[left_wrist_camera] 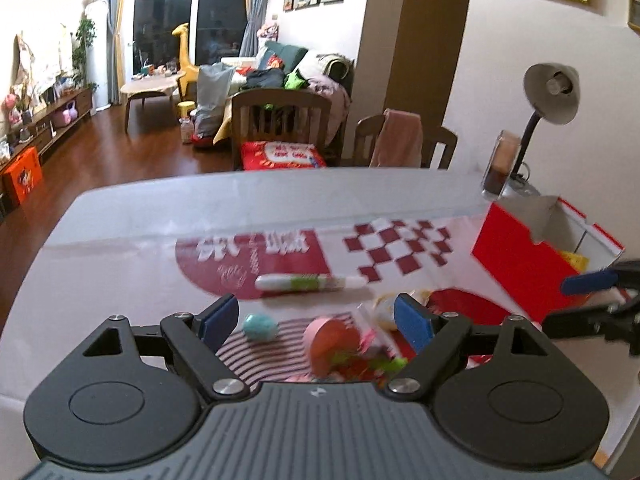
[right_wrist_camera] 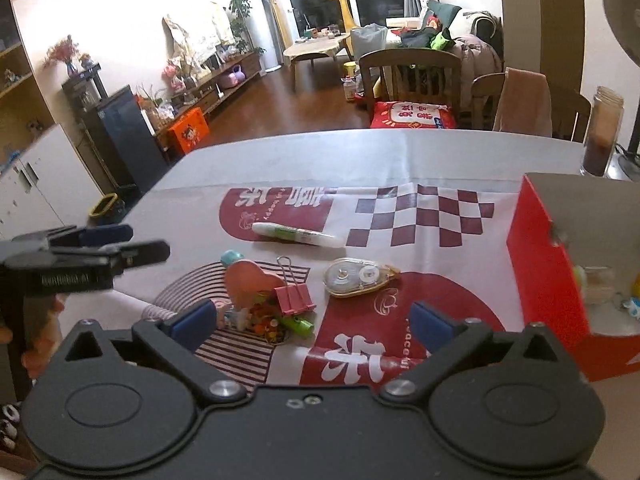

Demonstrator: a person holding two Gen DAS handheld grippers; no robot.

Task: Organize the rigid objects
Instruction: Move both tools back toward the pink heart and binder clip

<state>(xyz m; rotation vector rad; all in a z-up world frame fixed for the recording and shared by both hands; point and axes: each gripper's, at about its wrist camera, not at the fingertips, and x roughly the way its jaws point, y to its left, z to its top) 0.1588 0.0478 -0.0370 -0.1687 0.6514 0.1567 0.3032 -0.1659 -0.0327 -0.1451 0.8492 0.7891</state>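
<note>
Small rigid items lie on a red-and-white printed mat (right_wrist_camera: 400, 216): a white-and-green correction pen (right_wrist_camera: 298, 234), a clear correction tape dispenser (right_wrist_camera: 358, 277), a pink binder clip (right_wrist_camera: 293, 297), a pink heart-shaped case (right_wrist_camera: 250, 285), a teal egg-shaped item (left_wrist_camera: 260, 327) and a small green piece (right_wrist_camera: 298, 325). A red open box (right_wrist_camera: 548, 276) stands at the right with some items inside. My left gripper (left_wrist_camera: 316, 318) is open above the heart case (left_wrist_camera: 334, 340) and the pile. My right gripper (right_wrist_camera: 314, 322) is open, hovering near the binder clip and tape.
A desk lamp (left_wrist_camera: 550, 96) and a glass jar (right_wrist_camera: 604, 132) stand at the table's far right, behind the box. Wooden chairs (right_wrist_camera: 412, 76) stand beyond the far table edge. The left gripper shows in the right wrist view at the left (right_wrist_camera: 108, 242).
</note>
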